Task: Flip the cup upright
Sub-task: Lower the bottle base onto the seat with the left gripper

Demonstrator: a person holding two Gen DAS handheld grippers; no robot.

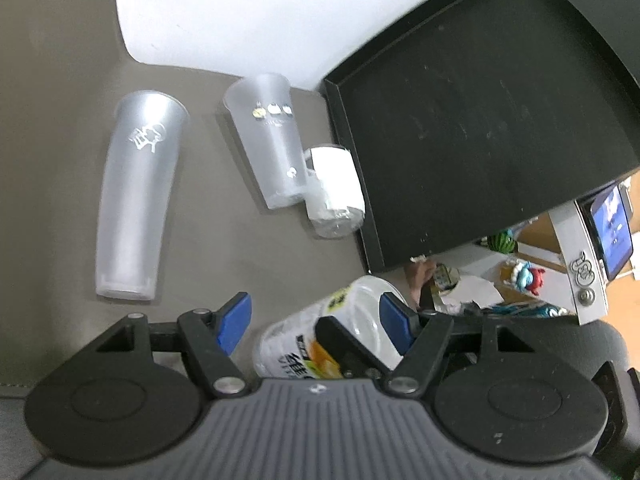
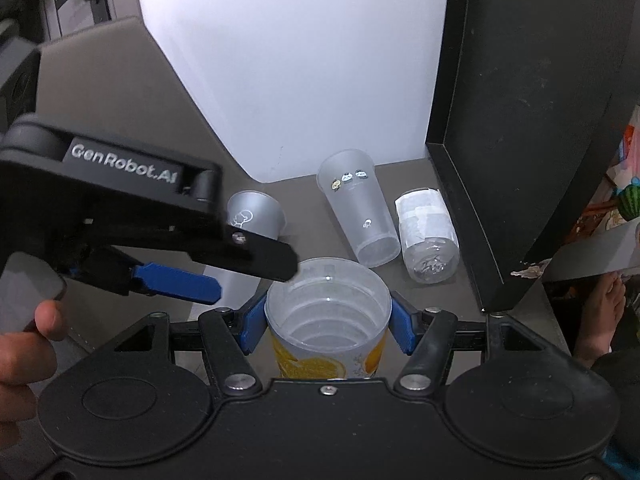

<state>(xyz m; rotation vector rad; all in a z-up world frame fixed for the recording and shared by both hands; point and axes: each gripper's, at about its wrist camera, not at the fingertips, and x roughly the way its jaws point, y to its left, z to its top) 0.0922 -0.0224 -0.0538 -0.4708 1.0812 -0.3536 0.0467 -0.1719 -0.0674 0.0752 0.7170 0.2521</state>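
A clear plastic cup with orange fruit print (image 2: 328,320) stands mouth up between the fingers of my right gripper (image 2: 328,326), which is shut on it. In the left wrist view the same cup (image 1: 332,332) shows between the blue pads of my left gripper (image 1: 316,322), which is open and not touching it. The left gripper also shows in the right wrist view (image 2: 176,280), open, just left of the cup. Two frosted cups (image 1: 136,196) (image 1: 268,140) and a clear cup with a white label (image 1: 334,190) lie on their sides on the grey table.
A black tray (image 1: 480,120) lies at the right, its edge beside the labelled cup. A white box (image 2: 296,68) stands at the back. The table's right edge drops off near the tray; a person's foot (image 2: 600,308) shows below.
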